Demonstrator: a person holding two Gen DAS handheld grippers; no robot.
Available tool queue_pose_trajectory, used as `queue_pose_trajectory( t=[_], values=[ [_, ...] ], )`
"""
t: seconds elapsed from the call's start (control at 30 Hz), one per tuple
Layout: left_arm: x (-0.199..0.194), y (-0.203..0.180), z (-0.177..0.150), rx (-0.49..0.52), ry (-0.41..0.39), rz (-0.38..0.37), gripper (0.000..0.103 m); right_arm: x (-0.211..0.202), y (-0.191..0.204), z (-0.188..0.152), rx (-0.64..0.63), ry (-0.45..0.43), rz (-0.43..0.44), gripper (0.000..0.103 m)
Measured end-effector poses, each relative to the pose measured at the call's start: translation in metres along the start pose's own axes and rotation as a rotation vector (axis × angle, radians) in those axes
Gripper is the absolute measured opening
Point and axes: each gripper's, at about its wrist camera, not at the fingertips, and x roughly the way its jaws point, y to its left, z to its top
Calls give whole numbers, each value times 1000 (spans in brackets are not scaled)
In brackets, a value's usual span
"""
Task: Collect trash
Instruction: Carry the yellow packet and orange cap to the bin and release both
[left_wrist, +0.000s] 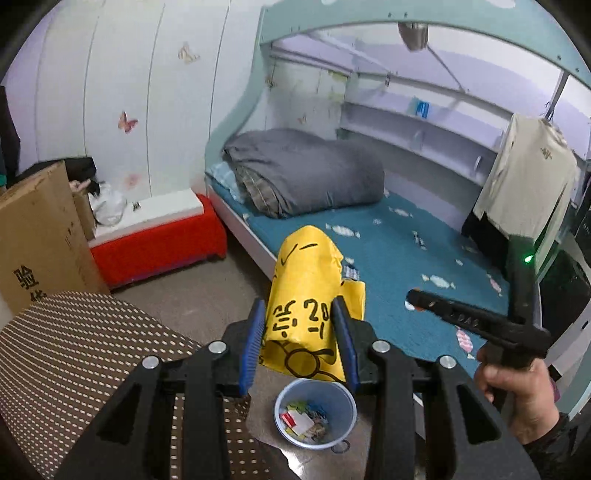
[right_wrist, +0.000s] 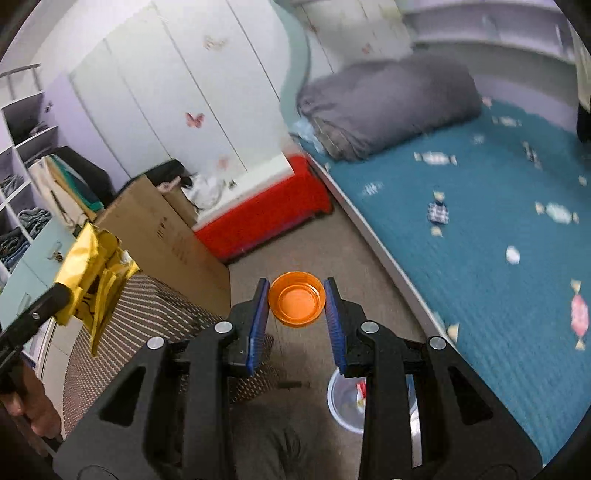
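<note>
While my left gripper (left_wrist: 299, 325) squeezes a yellow wrapper (left_wrist: 310, 295) between its blue pads, the blue trash bin (left_wrist: 314, 415) sits on the floor right below it, partly full of scraps. My right gripper (right_wrist: 296, 312) pinches a small orange cup (right_wrist: 297, 298) between its fingers, above the floor beside the bin (right_wrist: 345, 404). Farther off are the red box (left_wrist: 159, 243), then the bed (left_wrist: 406, 251) with a gray blanket (left_wrist: 306, 171).

Black grippers (left_wrist: 300, 339), blue ribbed pads (left_wrist: 255, 341) (silver screws), bare-skinned hand (left_wrist: 517, 391)
</note>
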Motion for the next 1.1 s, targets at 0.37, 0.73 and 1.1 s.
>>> queue_pose_trajectory(
  t=[0.37, 0.73, 1.1],
  values=[
    [81, -15, -29, 5, 179, -20, 36, 47, -64, -31, 177, 116, -11, 81],
    [133, -46, -50, 65, 278, -40, 42, 9, -87, -24, 209, 47, -43, 89],
    [165, -53, -59, 111, 349, -2, 93, 0, -80, -26, 191, 46, -43, 90]
  ],
)
